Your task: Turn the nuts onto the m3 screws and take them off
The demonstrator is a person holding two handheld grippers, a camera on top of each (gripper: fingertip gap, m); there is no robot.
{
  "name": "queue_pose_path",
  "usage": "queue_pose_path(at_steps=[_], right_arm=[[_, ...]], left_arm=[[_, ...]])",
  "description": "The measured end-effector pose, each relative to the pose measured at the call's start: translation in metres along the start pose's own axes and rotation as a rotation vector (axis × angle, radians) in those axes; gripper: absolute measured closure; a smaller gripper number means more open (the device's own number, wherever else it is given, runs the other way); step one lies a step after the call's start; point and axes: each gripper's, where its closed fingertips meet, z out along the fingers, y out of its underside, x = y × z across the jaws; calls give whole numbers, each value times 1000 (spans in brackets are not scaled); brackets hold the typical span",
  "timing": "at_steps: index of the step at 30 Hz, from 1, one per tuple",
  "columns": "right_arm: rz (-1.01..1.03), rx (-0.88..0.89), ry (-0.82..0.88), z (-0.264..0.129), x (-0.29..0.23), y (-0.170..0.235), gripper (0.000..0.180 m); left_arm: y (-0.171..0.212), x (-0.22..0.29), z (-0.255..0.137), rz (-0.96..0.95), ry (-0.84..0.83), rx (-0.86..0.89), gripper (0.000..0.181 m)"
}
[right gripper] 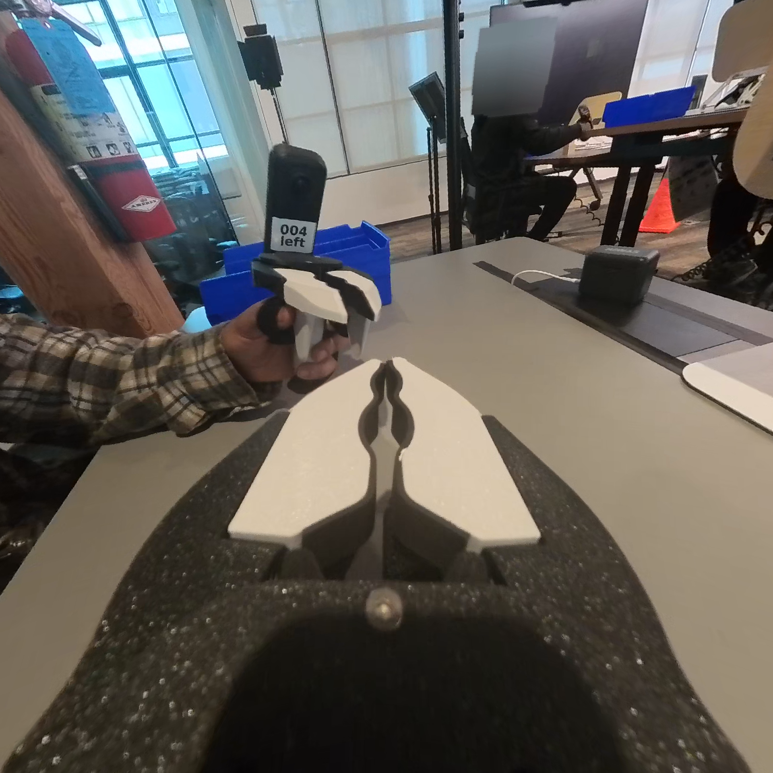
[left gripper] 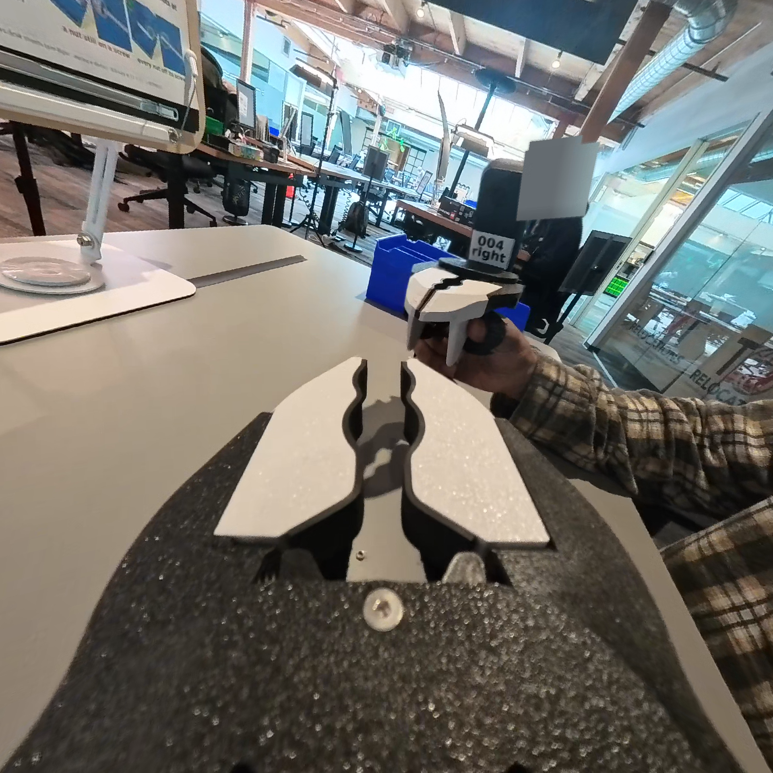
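My left tongs (left gripper: pixel 384 366) hang low over the pale grey surface (left gripper: pixel 209 376), fingers apart, with a clear strip of bare top showing between them and nothing gripped. Through that gap, close to the body of the tool, I can make out one tiny metal piece (left gripper: pixel 359 555) lying on the surface; it is too small for me to tell whether it is a nut or a screw. No other nuts or M3 screws show up in either view.

My right tongs (right gripper: pixel 387 363) are together, the wavy inner edges nearly touching at the tips, and they hold nothing. From the left wrist view I see the right tongs (left gripper: pixel 433 349) farther off, held in a hand (left gripper: pixel 481 359) with a plaid sleeve (left gripper: pixel 606 426), tips pointing down above the surface. From the right wrist view the left tongs (right gripper: pixel 334 347) appear the same way, gripped by the other hand (right gripper: pixel 267 347), tips down and clear of the top.

A blue bin (left gripper: pixel 401 267) sits at the far edge of the surface, behind the right tongs. To the left stands a white tablet stand (left gripper: pixel 96 288) carrying an instruction sheet (left gripper: pixel 92 46). In the right wrist view a small dark box (right gripper: pixel 619 278) with a white cable (right gripper: pixel 543 276) rests on a dark strip along the surface.
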Motion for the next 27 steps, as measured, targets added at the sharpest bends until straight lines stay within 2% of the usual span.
queue_pose_path(at_steps=[8,15,22,27], right_arm=[[-17,-15,36,-8,-6,-7,178],[-7,-65,102,-34,-13,-7,176],[-12,-223,156,-79,-36,18,172],[-29,-393,125,-108,-55,50,168]], left_arm=[[8,4,4,17,-2,-36,166],[9,4,1,10,4,-42,165],[9,5,-3,7,8,-45,165],[8,6,-3,11,11,-47,164]])
